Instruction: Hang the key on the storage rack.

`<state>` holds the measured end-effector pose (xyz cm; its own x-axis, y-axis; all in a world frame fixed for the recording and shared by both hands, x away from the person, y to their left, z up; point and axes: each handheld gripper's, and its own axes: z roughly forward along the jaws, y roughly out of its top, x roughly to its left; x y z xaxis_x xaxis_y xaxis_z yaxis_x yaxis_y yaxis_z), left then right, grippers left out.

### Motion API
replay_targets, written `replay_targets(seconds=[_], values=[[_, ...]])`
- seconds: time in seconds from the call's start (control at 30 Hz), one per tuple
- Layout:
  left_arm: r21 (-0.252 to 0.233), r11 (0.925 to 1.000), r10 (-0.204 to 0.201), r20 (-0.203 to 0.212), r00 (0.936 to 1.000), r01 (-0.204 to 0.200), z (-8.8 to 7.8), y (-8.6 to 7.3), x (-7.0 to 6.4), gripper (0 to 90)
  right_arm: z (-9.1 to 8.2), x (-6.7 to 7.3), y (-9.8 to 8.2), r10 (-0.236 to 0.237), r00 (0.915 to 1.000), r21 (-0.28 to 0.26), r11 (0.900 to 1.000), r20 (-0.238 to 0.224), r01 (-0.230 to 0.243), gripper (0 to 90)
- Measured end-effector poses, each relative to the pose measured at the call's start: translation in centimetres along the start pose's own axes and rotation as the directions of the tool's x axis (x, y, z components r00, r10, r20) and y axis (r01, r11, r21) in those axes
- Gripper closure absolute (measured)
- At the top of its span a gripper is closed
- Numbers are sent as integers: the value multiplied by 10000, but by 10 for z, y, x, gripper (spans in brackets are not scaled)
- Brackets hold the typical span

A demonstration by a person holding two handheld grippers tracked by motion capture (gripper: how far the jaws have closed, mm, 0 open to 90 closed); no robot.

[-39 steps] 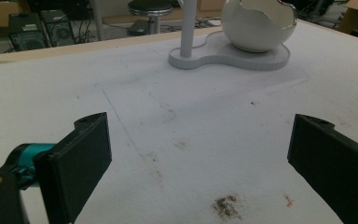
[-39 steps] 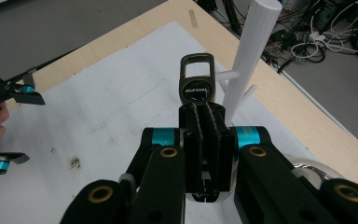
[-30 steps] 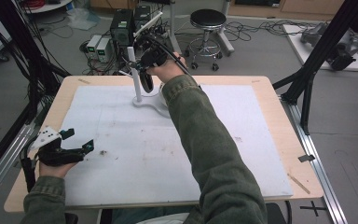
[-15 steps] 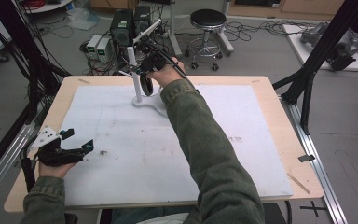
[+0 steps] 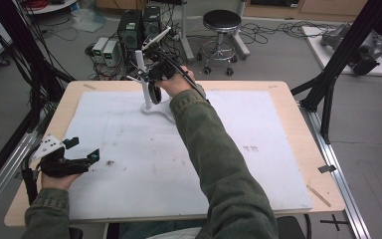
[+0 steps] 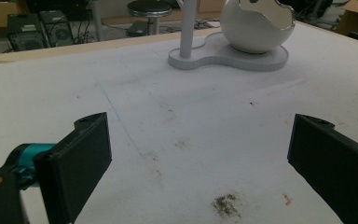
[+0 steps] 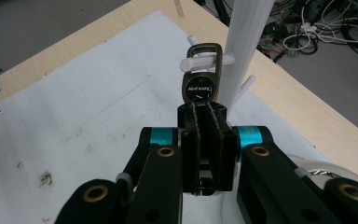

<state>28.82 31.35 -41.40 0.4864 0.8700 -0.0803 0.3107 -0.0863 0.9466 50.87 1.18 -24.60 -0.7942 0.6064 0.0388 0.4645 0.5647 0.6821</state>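
1. Your right gripper (image 7: 204,122) has its jaws closed on a metal key fob (image 7: 200,84), whose loop hangs over a peg of the white stand (image 5: 146,82).
2. Your left gripper (image 6: 200,154) rests with jaws open above the stained white mat (image 5: 129,149).
3. The desk (image 5: 298,107) stands on grey floor; a stool (image 5: 222,22) and cables lie beyond.

The high camera is looking forward and down over my surface (image 5: 258,164); both claw cameras are sitting low, sharing the white stand (image 6: 228,52) ahead of my claws.
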Motion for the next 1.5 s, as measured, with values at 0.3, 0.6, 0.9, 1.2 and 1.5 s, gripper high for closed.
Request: replay_targets(seconds=[0.3, 0.6, 0.9, 1.2, 1.5], values=[[29, 10000, 1, 6, 10000, -1, 0, 0, 0, 65, 10, -6, -3, 134, 9997, 161, 9998, 183, -137, 834], [47, 10000, -40, 11, 10000, 40, 0, -1, 0, 65, 20, -8, -13, 506, 9986, 173, 9986, 131, -508, 595], [79, 10000, -30, -30, 10000, 30, 0, -1, 0, 65, 19, -13, -29, 179, 9998, 339, 9993, 42, -180, 230], [53, 10000, -71, -35, 10000, 71, 0, -1, -1, 65, 20, -14, -40, -157, 9991, 637, 9979, 394, 131, 6], [6, 10000, -81, -125, 9999, 81, -3, -1, -1, 65, 8, -9, -51, -483, 9988, 381, 9981, 125, 478, 5]])
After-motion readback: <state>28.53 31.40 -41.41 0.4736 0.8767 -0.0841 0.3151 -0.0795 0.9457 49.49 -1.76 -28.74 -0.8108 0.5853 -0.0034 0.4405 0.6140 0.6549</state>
